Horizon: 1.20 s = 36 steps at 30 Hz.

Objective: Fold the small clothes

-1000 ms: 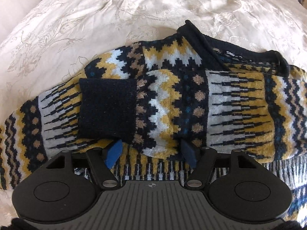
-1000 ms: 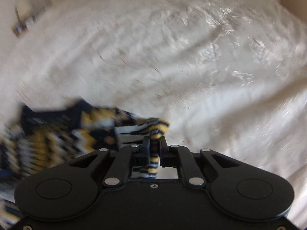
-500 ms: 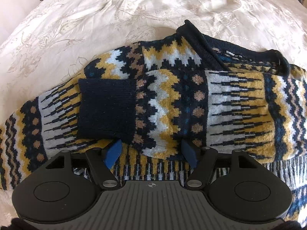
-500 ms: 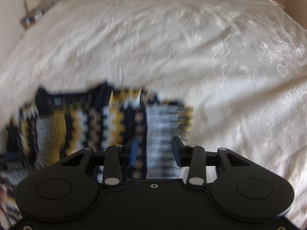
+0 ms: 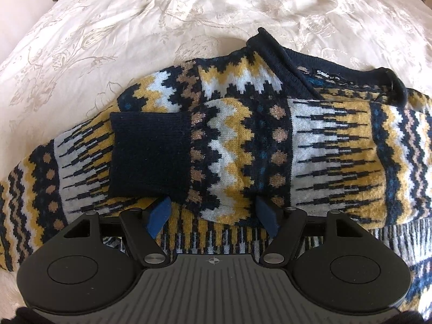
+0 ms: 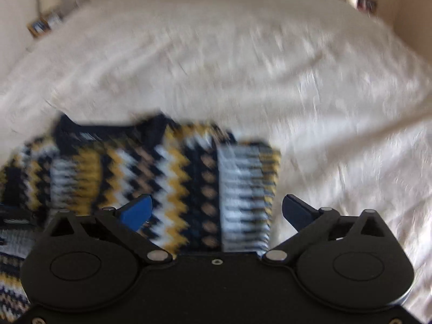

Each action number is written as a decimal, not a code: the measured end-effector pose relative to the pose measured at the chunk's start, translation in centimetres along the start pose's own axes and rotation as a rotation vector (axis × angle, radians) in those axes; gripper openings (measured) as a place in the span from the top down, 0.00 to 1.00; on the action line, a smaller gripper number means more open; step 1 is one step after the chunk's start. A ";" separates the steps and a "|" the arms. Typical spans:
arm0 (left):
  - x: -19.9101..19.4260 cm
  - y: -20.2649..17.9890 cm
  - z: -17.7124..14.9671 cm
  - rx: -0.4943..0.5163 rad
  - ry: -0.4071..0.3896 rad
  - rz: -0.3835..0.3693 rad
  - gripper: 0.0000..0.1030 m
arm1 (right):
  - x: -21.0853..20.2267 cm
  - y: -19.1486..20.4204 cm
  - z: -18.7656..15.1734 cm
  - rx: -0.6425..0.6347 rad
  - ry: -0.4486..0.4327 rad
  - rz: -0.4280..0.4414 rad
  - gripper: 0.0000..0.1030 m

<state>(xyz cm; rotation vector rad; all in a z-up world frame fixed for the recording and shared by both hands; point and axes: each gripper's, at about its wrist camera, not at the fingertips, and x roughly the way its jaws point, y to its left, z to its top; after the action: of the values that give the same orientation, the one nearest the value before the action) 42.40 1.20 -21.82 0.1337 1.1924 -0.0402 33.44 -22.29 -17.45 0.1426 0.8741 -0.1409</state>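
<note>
Knitwear is lying flat on the cream bedspread [image 5: 113, 43]: a patterned sweater [image 5: 243, 145] in navy, mustard and white, its long axis running across the left wrist view, its collar [image 5: 324, 73] pointing away from the camera; a sleeve is lying folded across the chest, its dark cuff [image 5: 149, 151] pointing left; the left gripper [image 5: 213, 216] is hovering with jaws partly spread over the sleeve's near edge, pinching nothing; the right gripper [image 6: 216, 213] is opening wide above the blurred sweater's right side, nothing between its pads.
</note>
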 end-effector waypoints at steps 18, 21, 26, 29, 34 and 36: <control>-7.8 2.4 -9.3 -0.008 0.041 -0.074 0.29 | -1.4 7.2 -8.4 -0.161 0.313 0.176 0.01; -7.3 2.5 -11.9 -0.009 0.106 -0.066 0.28 | -0.5 7.9 -10.3 -0.171 0.378 0.157 0.01; -5.3 2.7 -15.1 -0.003 0.204 -0.065 0.21 | 0.1 9.2 -12.7 -0.267 0.359 0.104 0.00; -5.0 2.3 -15.4 0.023 0.176 -0.063 0.16 | 0.3 9.4 -12.9 -0.259 0.340 0.103 0.00; -4.5 1.9 -15.7 0.017 0.162 -0.084 0.07 | 0.0 9.1 -13.0 -0.254 0.310 0.117 0.00; -4.1 2.1 -15.6 0.017 0.162 -0.093 0.03 | 0.2 9.0 -13.2 -0.273 0.314 0.121 0.00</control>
<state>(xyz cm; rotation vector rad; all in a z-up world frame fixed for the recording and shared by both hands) 26.69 5.09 -23.47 0.0982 1.3594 -0.1228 25.30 -11.12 -25.35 -0.0402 1.1851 0.1179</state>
